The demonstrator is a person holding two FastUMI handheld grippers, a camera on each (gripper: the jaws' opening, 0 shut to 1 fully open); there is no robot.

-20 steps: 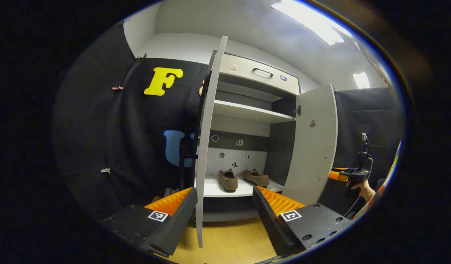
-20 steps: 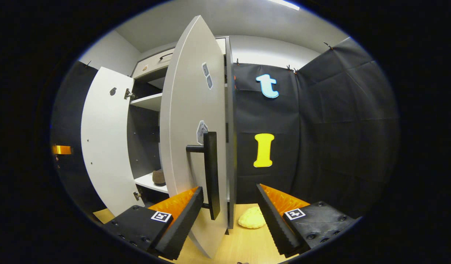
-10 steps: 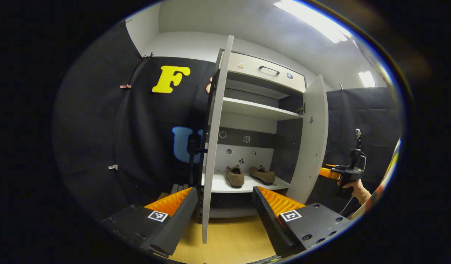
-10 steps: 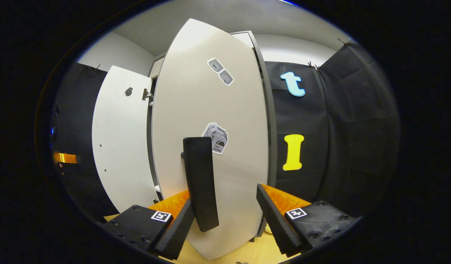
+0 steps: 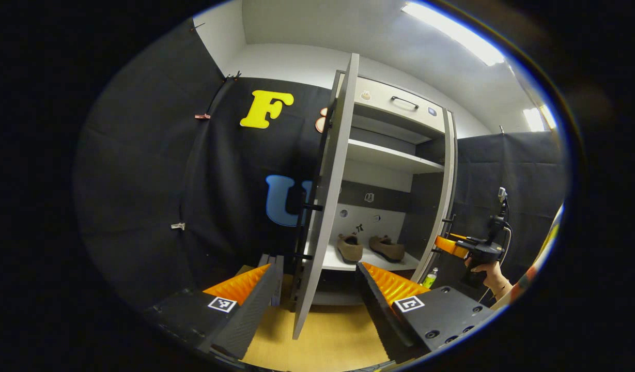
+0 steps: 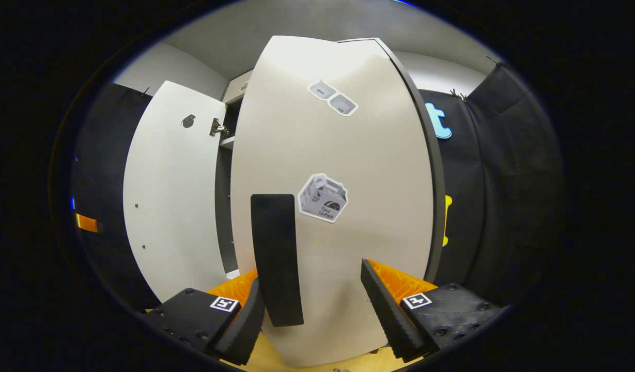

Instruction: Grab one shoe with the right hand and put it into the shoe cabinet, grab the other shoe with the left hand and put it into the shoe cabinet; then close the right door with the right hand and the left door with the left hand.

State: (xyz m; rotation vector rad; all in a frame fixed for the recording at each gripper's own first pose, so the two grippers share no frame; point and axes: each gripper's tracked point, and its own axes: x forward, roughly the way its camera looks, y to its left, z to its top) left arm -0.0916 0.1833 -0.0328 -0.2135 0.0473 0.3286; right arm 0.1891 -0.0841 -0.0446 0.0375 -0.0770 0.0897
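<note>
Two brown shoes (image 5: 370, 247) sit side by side on the lower shelf (image 5: 334, 263) of the shoe cabinet (image 5: 395, 155), toes pointing toward the back panel; the left shoe (image 5: 349, 247) and the right shoe (image 5: 387, 248) are close to each other but apart. In the left gripper view the left door (image 5: 327, 196) stands wide open, seen almost edge-on, with its dark bar handle (image 5: 300, 227) on the outer face toward the black cloth wall. The right door (image 5: 444, 191) appears there as a narrow strip at the cabinet's right side, swung most of the way in; whether it has fully met the cabinet frame is hard to tell at this angle. In the right gripper view that same right door (image 6: 348, 206) faces the camera broadside, carrying a box-shaped sticker (image 6: 323, 198) near its middle and two smaller stickers (image 6: 333, 97) higher up, with its black handle (image 6: 276, 258) hanging just in front of the right gripper (image 6: 312, 305). That gripper's fingers are spread apart, the handle standing beside the left-hand finger (image 6: 245, 320) rather than pinched between the two; contact cannot be confirmed. The left gripper (image 5: 312, 299) also has its fingers spread wide and holds nothing, with the open left door's lower edge showing between them above the wooden floor (image 5: 327, 341). Farther right in the left gripper view, a hand (image 5: 485, 271) holds the other gripper (image 5: 464, 247) close against the right door's handle side. A small green bottle (image 5: 429, 278) stands on the floor near the cabinet's right foot.
</note>
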